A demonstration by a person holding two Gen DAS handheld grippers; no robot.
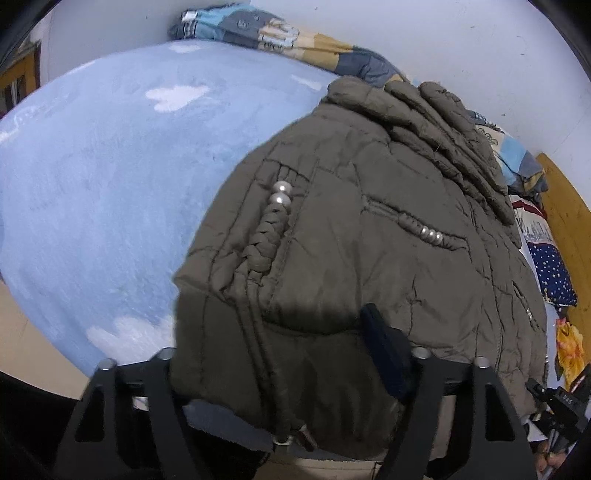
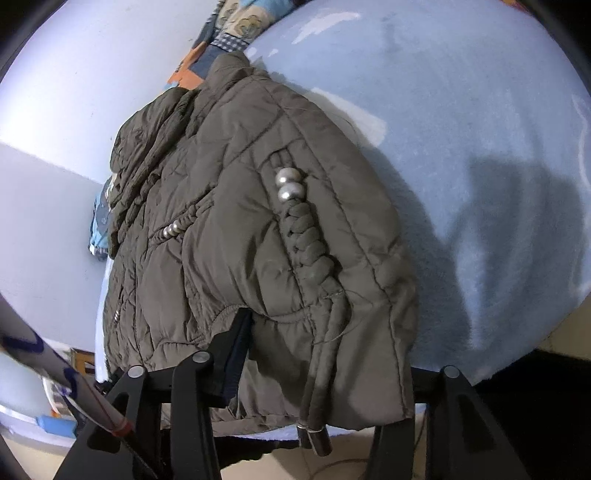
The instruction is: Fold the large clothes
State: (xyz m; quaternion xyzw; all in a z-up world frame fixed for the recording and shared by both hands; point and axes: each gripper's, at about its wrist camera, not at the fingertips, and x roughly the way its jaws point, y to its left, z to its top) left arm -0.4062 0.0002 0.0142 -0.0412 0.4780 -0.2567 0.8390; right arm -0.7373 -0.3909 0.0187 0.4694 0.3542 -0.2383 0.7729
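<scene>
1. Left claw (image 1: 280, 373): we see one dark fingertip (image 1: 382, 354); the other sits behind the jacket (image 1: 369, 240) hem.
2. Right claw (image 2: 325, 354): same, one fingertip (image 2: 232, 354) visible, the other covered by padding.
3. We can't confirm pad contact on either.
4. Bed (image 1: 92, 184) edge under the hem is hidden.
5. Drawcord end (image 2: 314, 435) is blurred.

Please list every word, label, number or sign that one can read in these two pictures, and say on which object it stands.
No text can be read with certainty.
Black device, lower right of the left wrist view: pale letters, too small to read.
Jacket: no label or brand visible.
Patterned bedding: printed shapes only, blurred.
</scene>
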